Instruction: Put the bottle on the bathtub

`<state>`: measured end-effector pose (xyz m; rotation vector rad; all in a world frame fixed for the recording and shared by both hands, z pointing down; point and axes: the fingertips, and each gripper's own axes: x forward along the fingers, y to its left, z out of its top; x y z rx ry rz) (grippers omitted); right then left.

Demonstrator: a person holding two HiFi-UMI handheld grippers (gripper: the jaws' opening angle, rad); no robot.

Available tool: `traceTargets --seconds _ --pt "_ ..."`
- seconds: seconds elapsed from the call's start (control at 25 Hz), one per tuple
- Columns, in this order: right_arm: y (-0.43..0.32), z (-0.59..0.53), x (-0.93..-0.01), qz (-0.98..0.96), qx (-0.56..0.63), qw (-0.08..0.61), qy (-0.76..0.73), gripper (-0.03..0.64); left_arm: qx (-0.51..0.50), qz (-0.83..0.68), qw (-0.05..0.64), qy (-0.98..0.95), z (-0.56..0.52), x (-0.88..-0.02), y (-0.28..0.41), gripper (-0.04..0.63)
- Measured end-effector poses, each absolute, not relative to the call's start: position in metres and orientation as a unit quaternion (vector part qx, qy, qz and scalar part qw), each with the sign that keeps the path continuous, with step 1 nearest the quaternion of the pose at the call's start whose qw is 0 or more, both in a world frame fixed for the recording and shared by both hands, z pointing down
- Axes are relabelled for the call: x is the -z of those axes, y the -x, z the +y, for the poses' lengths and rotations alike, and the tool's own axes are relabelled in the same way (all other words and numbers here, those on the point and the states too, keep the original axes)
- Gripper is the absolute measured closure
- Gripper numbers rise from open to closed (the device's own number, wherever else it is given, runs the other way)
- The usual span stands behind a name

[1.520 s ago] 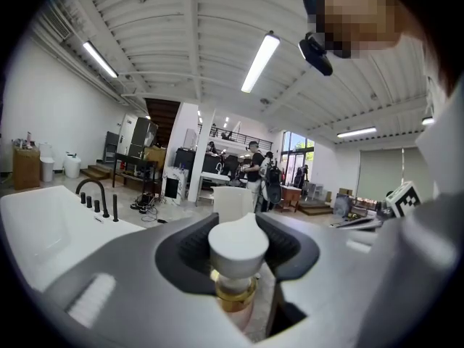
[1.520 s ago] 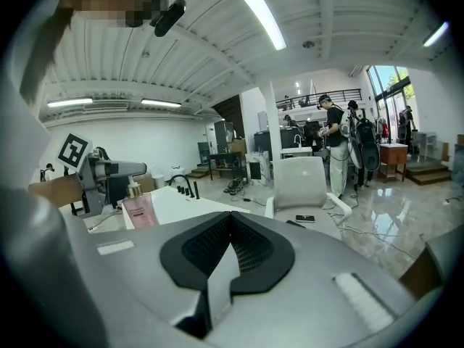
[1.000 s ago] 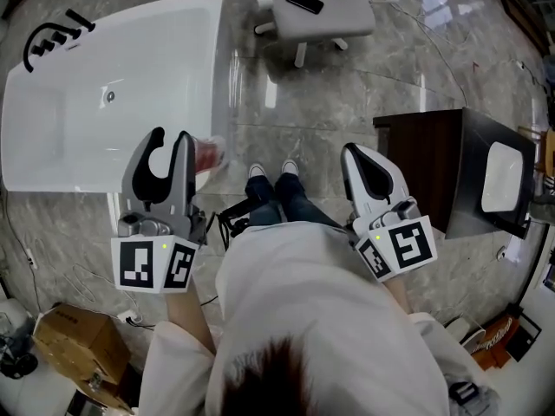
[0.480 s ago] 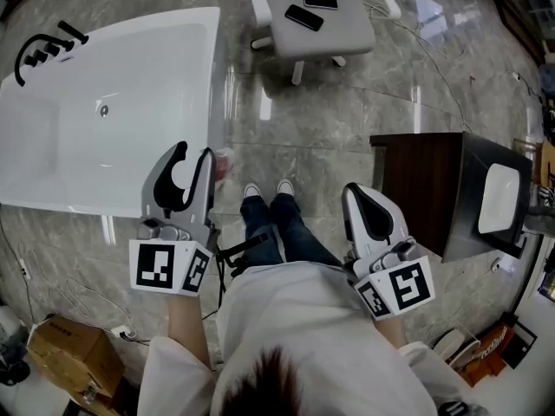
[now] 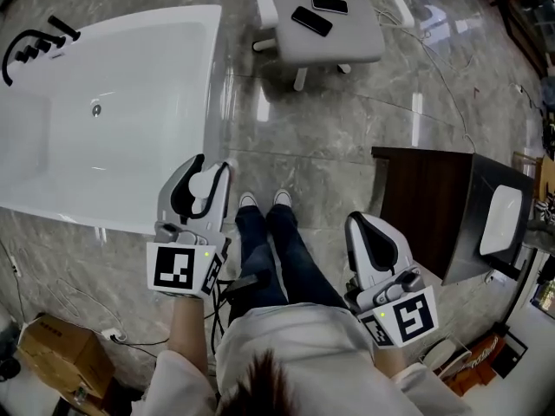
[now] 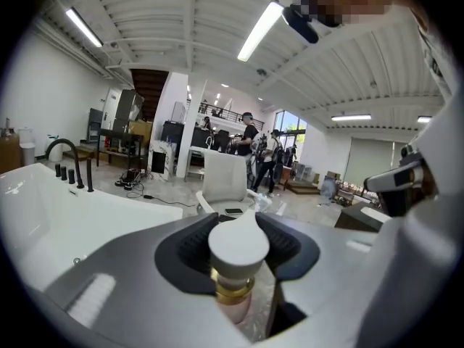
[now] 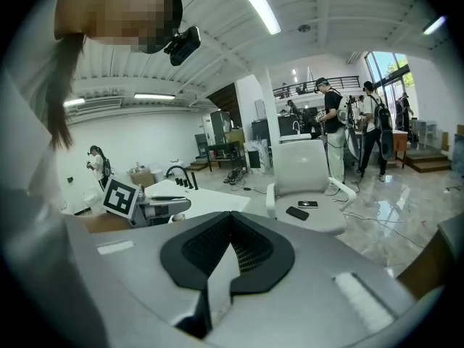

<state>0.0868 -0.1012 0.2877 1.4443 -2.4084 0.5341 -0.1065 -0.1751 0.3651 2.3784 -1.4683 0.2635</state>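
The white bathtub (image 5: 113,102) fills the upper left of the head view, with a black tap (image 5: 26,42) at its far corner. My left gripper (image 5: 211,165) hangs just off the tub's near right corner, shut on the bottle (image 5: 206,181). In the left gripper view the bottle (image 6: 238,252) shows a white cap, a gold collar and a pinkish body between the black pads. My right gripper (image 5: 360,224) is held in front of the person's right side, jaws shut with nothing between them; its own view shows the same (image 7: 230,227).
A grey chair (image 5: 347,42) with two phones on its seat stands beyond the person's feet (image 5: 260,201). A dark wooden cabinet (image 5: 425,198) with a white basin (image 5: 501,222) is at the right. A cardboard box (image 5: 52,349) lies at the lower left.
My left gripper has come down with the bottle beside the tub's near right corner; the bottle's reddish body, seen earlier past the jaws, is now hidden. The right gripper sank a little.
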Motion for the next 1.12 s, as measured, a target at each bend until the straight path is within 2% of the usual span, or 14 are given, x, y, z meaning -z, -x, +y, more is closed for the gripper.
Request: traceTargets --seconds 0.72,1.12 --pt "-0.098 -0.106 -0.379 -0.831 -0.227 0.134 -0.489 0.618 -0.126 -0.528 0.213 -0.813 -0.185 -0.508 0.079 0.396" --pt "-0.106 -0.098 -0.431 -0.828 -0.252 0.166 -0.474 0.618 -0.148 -0.548 0.232 -0.79 -0.185 -0.585 0.074 0.396"
